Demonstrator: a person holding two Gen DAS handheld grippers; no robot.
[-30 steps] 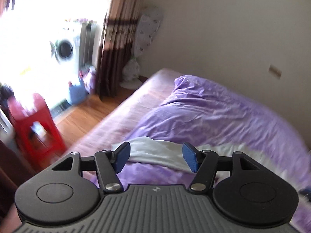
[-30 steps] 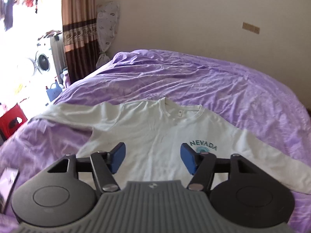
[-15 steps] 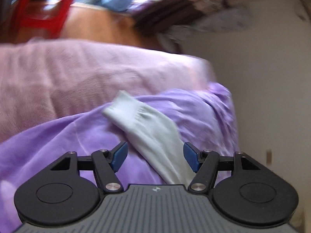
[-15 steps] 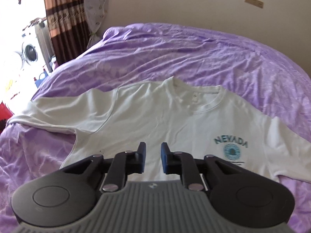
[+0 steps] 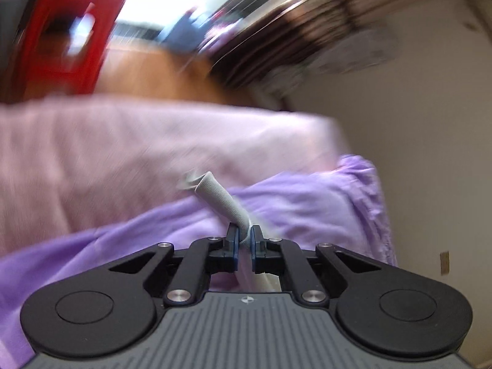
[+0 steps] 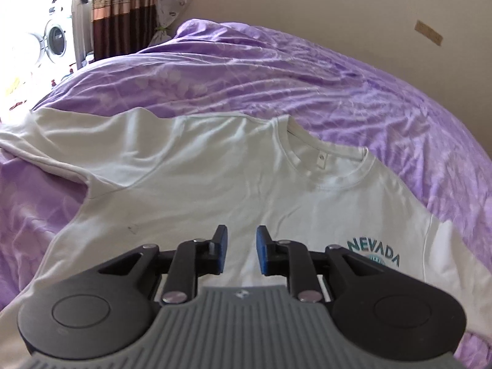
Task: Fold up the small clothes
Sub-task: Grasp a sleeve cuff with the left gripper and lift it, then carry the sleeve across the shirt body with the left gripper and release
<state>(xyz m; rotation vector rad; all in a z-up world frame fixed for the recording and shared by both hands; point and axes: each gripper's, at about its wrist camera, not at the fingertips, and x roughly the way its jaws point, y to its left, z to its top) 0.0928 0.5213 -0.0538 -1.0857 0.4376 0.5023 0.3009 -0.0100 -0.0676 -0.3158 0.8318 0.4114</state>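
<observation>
1. Because the left gripper has just been closing, its jaws now stand clamped on the sleeve of the white shirt, with the ribbed cuff poking out beyond the fingertips toward 11 o'clock.
2. The shirt lies face up and spread flat on the purple bedcover, its collar toward 1 o'clock in the right wrist view and the NEVADA print at 3 o'clock.
3. The right gripper hangs just above the shirt's chest; its jaws have edged slightly wider and stand a little apart with nothing pinched between them.
4. Judged from this, folding has barely begun: one sleeve is gripped, no fold is laid, and both sleeves and the body are left to do.
5. Only the left wrist view shows the sleeve grip, plus a blurred red stool at 10 o'clock; only the right wrist view shows the whole shirt body and a washing machine.
</observation>
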